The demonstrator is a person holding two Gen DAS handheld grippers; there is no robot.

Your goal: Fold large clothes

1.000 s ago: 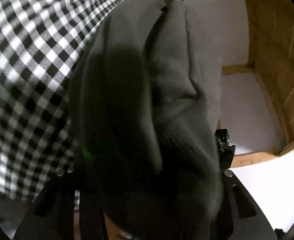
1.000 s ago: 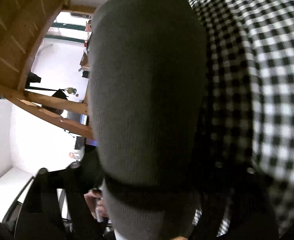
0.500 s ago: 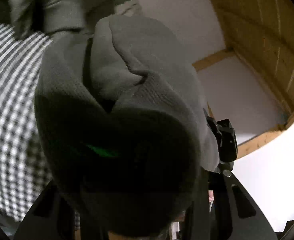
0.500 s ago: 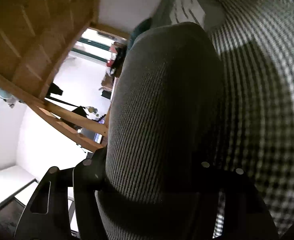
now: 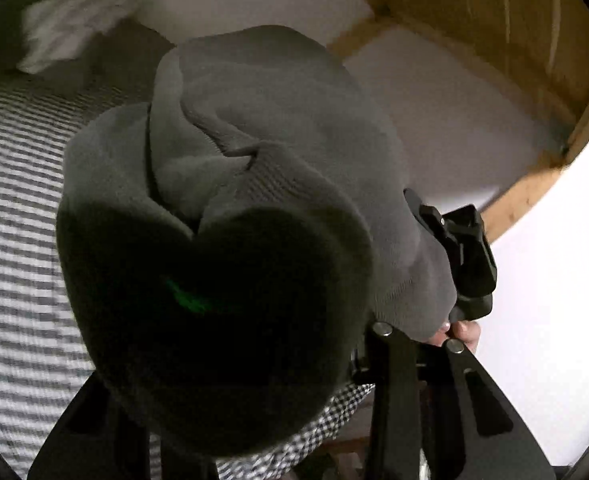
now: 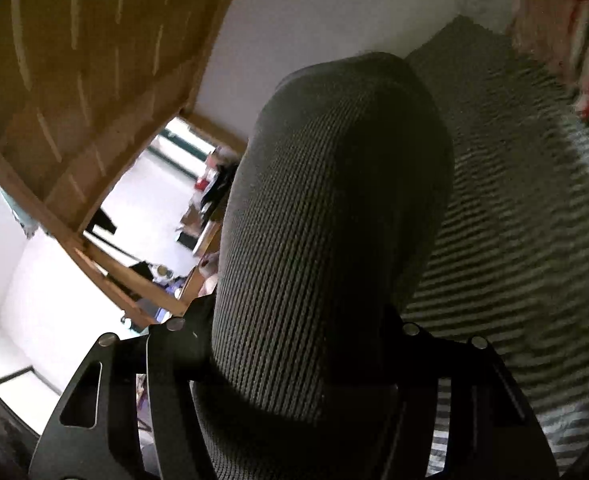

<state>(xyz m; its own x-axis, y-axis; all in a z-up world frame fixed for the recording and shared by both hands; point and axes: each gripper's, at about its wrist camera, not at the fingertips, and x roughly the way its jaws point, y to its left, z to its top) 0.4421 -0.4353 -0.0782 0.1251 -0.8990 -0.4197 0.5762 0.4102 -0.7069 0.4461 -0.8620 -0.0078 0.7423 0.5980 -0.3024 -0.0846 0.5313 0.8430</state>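
Note:
A grey knit garment (image 5: 262, 152) bulges over my left gripper (image 5: 250, 360), which is shut on its ribbed edge; the fingertips are hidden by the cloth. In the right wrist view the same grey ribbed garment (image 6: 326, 220) drapes over my right gripper (image 6: 294, 360), which is shut on it. Both grippers hold the garment raised above the black-and-white checked bed cover (image 5: 14, 240), which also shows in the right wrist view (image 6: 526, 280). The other gripper's black body (image 5: 462, 256) sits close at the right in the left wrist view.
A wooden bunk frame (image 5: 494, 20) runs overhead and beside the white wall (image 5: 434, 112). A white pillow or bundle (image 5: 70, 24) lies at the far end of the bed. A room with clutter (image 6: 174, 208) shows beyond the wooden beams (image 6: 74, 80).
Both grippers have swung upward with the garment. The checked cover has dropped lower and farther away in both views, and more wall and wooden frame show.

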